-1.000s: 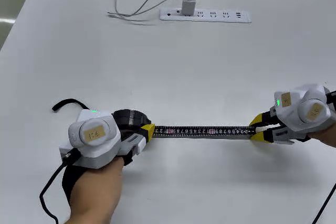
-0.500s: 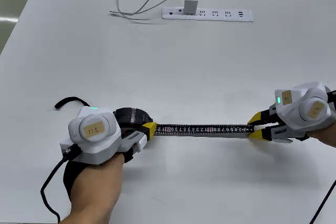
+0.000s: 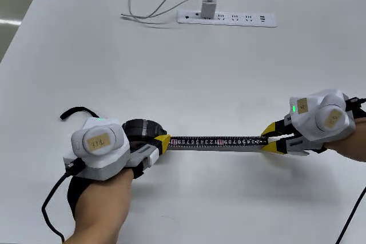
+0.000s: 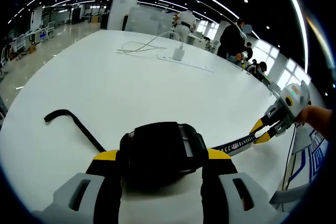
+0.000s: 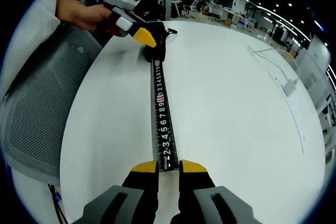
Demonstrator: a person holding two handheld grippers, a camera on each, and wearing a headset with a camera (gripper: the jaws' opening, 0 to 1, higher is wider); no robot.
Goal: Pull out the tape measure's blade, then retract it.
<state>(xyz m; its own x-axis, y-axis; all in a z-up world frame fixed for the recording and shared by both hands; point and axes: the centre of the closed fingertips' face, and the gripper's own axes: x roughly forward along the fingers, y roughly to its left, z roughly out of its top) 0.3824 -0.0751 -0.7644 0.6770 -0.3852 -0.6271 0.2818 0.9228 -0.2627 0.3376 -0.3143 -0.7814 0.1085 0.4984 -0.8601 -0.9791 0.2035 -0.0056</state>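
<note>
Squarely in right gripper (image 3: 266,139): blade tip (image 5: 166,160)

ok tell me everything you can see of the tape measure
The tape measure's black, plastic-looking case is clamped between the jaws of the left hand-held gripper, low at the white table. A black strap trails from it across the table. Its blade, dark with white numerals and a red mark, is drawn out straight, face up, to the right hand-held gripper, whose jaws pinch its end.
</note>
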